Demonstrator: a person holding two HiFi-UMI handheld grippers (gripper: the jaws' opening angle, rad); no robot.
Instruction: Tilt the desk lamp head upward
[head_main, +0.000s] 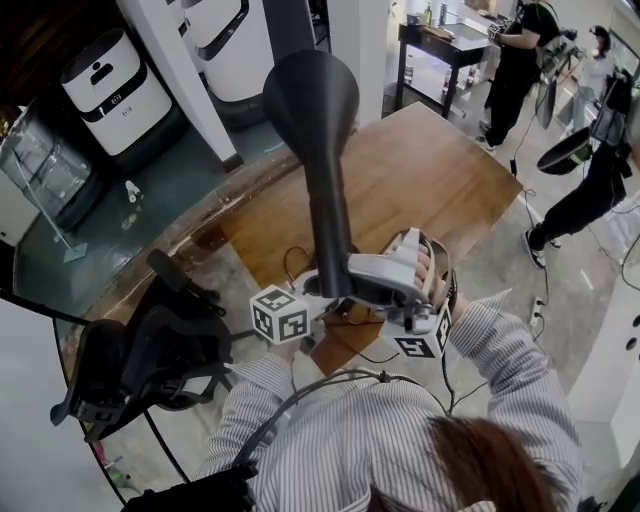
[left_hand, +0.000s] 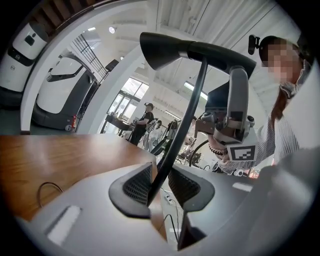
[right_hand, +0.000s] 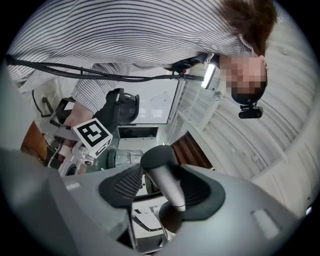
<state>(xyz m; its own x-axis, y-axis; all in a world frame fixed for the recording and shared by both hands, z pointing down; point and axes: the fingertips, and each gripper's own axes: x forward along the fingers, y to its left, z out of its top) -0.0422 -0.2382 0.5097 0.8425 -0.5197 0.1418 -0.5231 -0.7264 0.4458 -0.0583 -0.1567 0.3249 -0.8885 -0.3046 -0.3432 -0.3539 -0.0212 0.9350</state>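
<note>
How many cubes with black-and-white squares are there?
2. The left cube is on the left gripper; the right cube is on the right gripper. No others show.

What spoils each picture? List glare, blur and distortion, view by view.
Head view: even light, sharp; the lamp head looms oversized near the lens. Left gripper view: fisheye bends straight lines, corners go black, windows blow out left of the lamp stem. Right gripper view: same bending, a ceiling light glares.

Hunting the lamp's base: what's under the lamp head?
Its neck, the right gripper's jaws opening around it, and the wooden tabletop. The base is hidden behind it and the left gripper.
</note>
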